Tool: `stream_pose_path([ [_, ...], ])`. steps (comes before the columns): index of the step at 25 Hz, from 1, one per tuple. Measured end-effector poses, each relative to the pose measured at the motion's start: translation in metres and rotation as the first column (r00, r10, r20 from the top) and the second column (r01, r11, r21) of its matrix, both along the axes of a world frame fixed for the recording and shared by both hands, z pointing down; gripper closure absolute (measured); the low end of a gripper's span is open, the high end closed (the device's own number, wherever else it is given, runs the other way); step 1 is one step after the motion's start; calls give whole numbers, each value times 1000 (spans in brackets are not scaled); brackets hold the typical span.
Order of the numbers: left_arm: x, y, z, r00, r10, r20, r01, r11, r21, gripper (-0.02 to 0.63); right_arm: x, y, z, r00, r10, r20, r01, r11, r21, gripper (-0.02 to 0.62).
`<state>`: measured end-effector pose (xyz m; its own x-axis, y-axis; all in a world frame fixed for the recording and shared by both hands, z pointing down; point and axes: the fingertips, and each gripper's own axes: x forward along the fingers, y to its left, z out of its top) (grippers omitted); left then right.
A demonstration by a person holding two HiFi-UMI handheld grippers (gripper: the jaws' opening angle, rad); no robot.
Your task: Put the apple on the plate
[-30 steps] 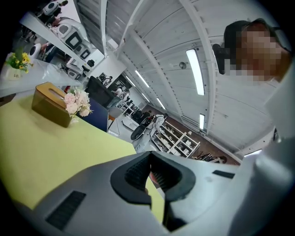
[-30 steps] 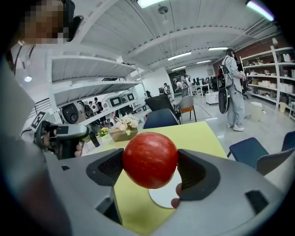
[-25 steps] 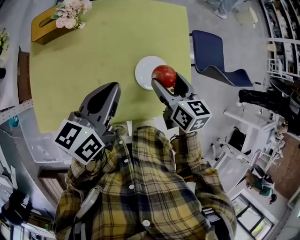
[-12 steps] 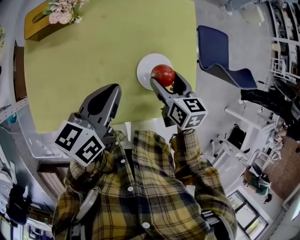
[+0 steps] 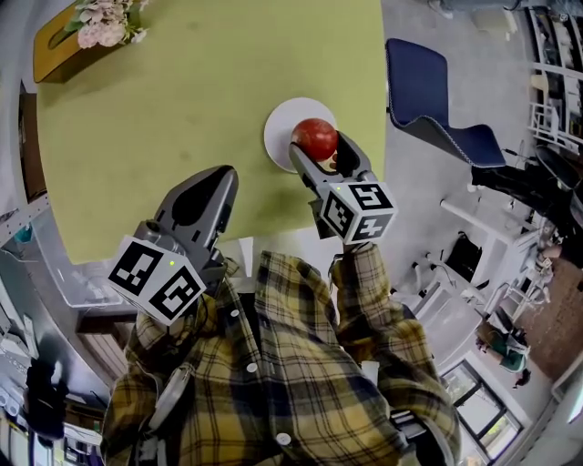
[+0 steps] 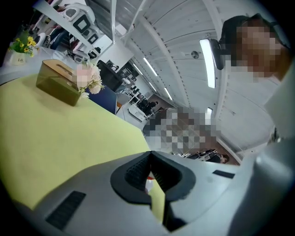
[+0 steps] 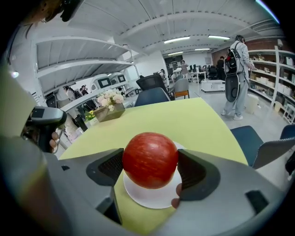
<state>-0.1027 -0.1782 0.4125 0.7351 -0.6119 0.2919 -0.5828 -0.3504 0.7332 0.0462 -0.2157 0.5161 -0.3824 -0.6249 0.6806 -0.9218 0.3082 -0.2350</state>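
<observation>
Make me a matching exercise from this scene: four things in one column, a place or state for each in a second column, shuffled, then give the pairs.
Column one
1. apple
2. plate
3. left gripper
4. wooden box

Column two
A. jaws together, nothing held
B. far left corner of the green table, flowers on it
C. clamped in the right gripper
D. white, near that table's right edge

Pairs: 1-C, 2-D, 3-A, 4-B
</observation>
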Motion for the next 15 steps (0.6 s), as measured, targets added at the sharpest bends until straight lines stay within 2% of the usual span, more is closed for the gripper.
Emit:
stream_pose_path([
  [4,1,1,3,1000,10,8,-10,1000,-2,598,3,0,8,997,-18,-81,19,1000,12,242],
  [15,2,2,5,1000,10,6,-10,1000,-9,598,3,0,17,992,-30,-125,33,999,19,242],
])
